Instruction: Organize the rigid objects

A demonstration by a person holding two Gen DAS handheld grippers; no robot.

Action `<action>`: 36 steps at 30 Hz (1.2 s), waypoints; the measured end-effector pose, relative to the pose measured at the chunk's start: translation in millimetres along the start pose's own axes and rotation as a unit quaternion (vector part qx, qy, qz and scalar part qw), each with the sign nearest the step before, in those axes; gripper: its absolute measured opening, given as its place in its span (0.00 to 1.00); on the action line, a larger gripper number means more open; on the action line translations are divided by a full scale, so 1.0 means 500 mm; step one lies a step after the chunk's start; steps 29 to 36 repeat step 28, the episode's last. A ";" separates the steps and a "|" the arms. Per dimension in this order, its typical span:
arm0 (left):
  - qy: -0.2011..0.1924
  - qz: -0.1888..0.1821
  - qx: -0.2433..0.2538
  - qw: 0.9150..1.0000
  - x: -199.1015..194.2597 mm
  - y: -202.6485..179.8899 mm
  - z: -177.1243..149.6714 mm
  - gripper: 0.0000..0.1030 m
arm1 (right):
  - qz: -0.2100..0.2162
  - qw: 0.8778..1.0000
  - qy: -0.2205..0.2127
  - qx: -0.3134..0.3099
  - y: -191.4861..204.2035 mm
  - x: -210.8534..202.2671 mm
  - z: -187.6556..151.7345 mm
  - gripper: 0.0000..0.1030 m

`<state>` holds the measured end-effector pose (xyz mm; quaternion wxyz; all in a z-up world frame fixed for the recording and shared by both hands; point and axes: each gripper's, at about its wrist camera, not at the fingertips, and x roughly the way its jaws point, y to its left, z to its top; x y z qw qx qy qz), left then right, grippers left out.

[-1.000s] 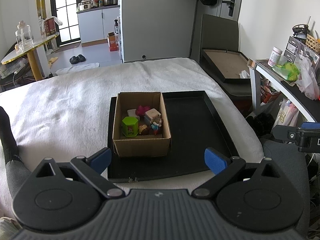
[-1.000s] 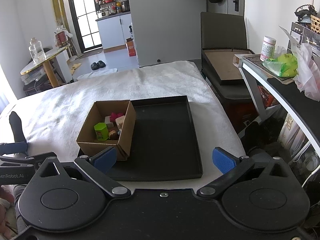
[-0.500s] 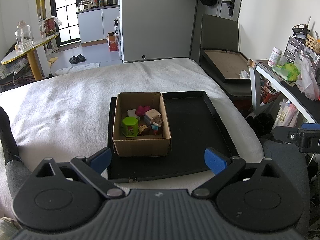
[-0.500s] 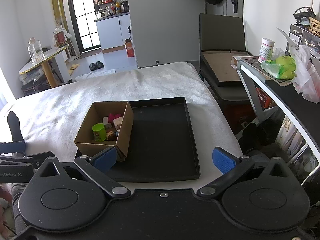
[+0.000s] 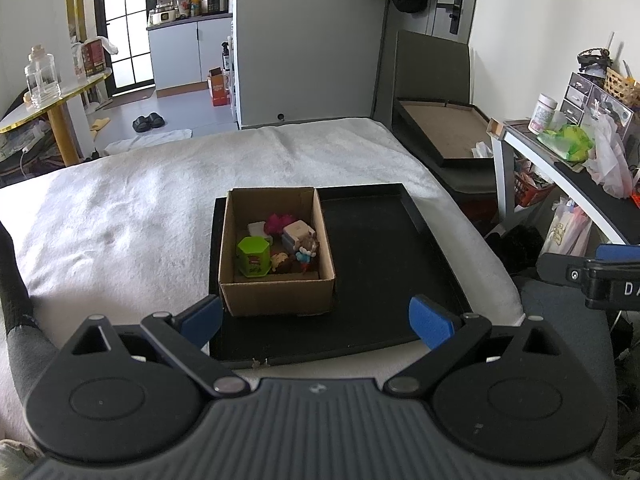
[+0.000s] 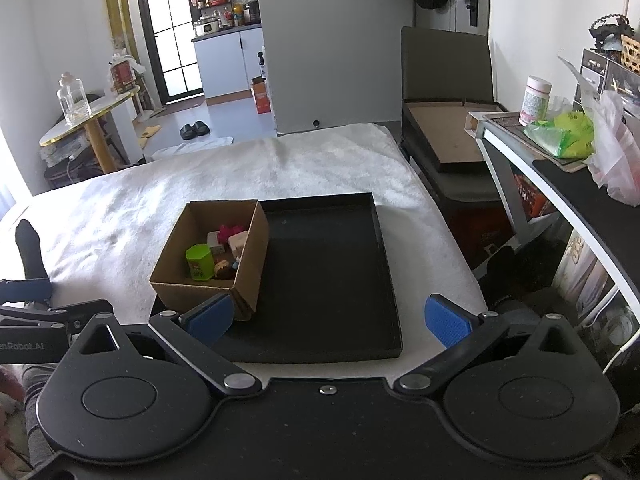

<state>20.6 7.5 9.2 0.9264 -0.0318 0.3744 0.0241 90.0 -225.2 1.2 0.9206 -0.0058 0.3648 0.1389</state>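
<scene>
An open cardboard box [image 5: 276, 292] stands in the left half of a black tray [image 5: 384, 248] on a white blanket. Inside lie a green hexagonal tub [image 5: 253, 257], a pink toy [image 5: 278, 222], small white blocks [image 5: 298, 233] and little figurines [image 5: 306, 254]. The box [image 6: 248, 256] and tray [image 6: 332, 272] also show in the right wrist view. My left gripper [image 5: 316, 320] is open and empty, near the tray's front edge. My right gripper [image 6: 328, 318] is open and empty, held back over the tray's near edge.
The white blanket [image 5: 120, 208] covers a bed. A dark chair with a framed board [image 5: 444, 136] stands at the far right. A cluttered shelf [image 6: 560, 148] runs along the right. A round side table [image 5: 48, 100] stands at the far left.
The right wrist view has shifted slightly, so the box and tray sit a little lower and further left. The left gripper has barely moved. Both stay open.
</scene>
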 end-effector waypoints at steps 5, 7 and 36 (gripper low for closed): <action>0.003 0.003 0.001 1.000 0.001 -0.002 0.002 0.96 | 0.000 1.000 -0.002 -0.002 0.001 -0.001 0.000 1.00; 0.004 0.003 -0.001 1.000 0.002 -0.001 0.002 0.96 | 0.000 1.000 -0.002 -0.001 0.000 0.000 0.000 1.00; 0.003 -0.012 -0.006 1.000 0.006 -0.004 -0.002 0.96 | -0.009 1.000 0.008 -0.002 0.000 0.012 -0.005 1.00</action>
